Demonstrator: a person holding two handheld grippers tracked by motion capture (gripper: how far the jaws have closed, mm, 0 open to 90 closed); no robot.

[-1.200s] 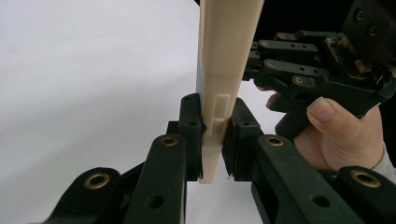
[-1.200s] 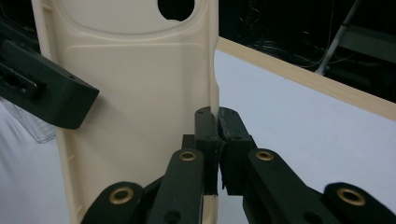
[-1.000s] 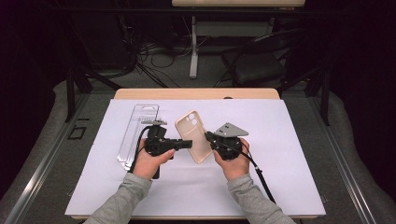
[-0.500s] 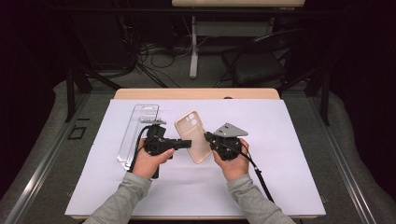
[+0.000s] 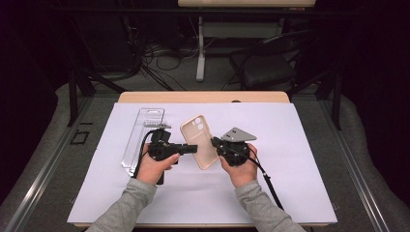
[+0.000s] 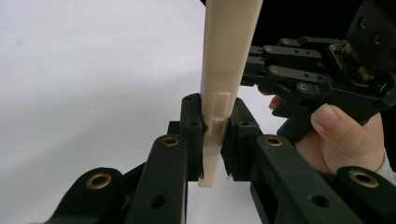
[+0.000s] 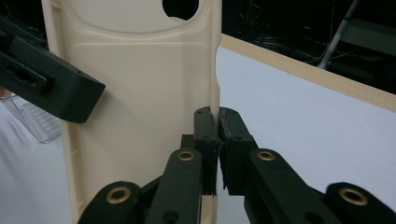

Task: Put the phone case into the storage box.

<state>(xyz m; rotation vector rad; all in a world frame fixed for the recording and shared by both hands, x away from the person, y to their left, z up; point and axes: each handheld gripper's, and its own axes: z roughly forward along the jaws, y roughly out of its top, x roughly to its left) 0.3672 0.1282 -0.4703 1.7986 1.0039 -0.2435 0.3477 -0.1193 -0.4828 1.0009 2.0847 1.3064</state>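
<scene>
The cream phone case (image 5: 198,141) hangs above the white sheet (image 5: 300,145), pinched between my two grippers. My left gripper (image 6: 214,133) clamps one long edge and my right gripper (image 7: 218,140) is clenched on the opposite edge. Left of the case, a clear plastic package (image 5: 143,131) lies flat on the sheet.

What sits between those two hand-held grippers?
A cream phone case, clamped on its edges by the left gripper and the right gripper, in the high view.
</scene>
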